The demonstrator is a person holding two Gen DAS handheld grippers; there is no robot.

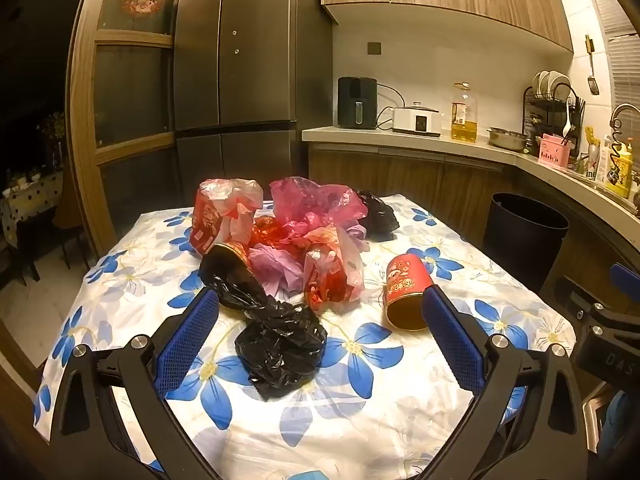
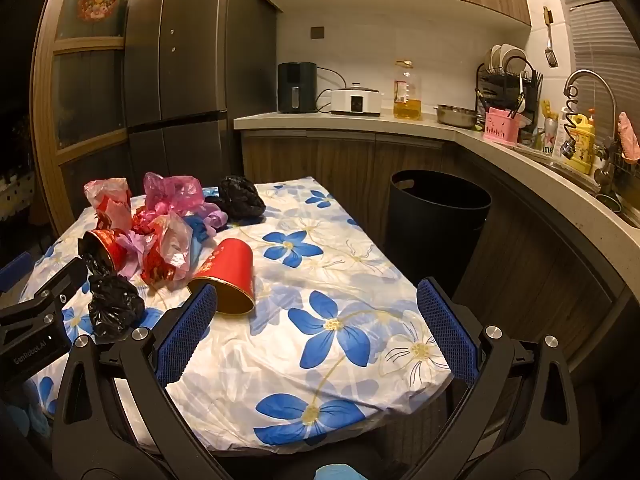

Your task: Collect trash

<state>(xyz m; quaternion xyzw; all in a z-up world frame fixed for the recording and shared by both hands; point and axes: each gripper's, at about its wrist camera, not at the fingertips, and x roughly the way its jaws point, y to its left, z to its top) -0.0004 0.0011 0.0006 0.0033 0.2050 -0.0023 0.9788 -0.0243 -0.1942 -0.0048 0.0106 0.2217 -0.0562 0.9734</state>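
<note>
Left wrist view: the left tool (image 1: 320,312) hangs over the near half of the table (image 1: 400,420), its blue-padded fingers (image 1: 188,332) spread wide with nothing between them. Directly ahead lies a crumpled black bag (image 1: 280,344), glossy and creased. Beyond the black bag sits the trash heap (image 1: 288,232): pink, red and clear plastic bags, some with red print too small to read. Right of the black bag a red can (image 1: 406,294) lies on its side, gold rim toward the camera, with a cartoon picture and Chinese characters on its label. Right of the table stands a black bin (image 1: 524,236).

Right wrist view: the right tool (image 2: 316,308) is also spread wide and holds nothing, over the tablecloth near the red can (image 2: 228,276). The can's open gold-lined mouth just touches the left fingertip in this view. The black bag (image 2: 114,306) lies left of the can. The left tool's body reads "GenRoboAI". The bin (image 2: 438,216) stands beyond the table's right edge.
</note>
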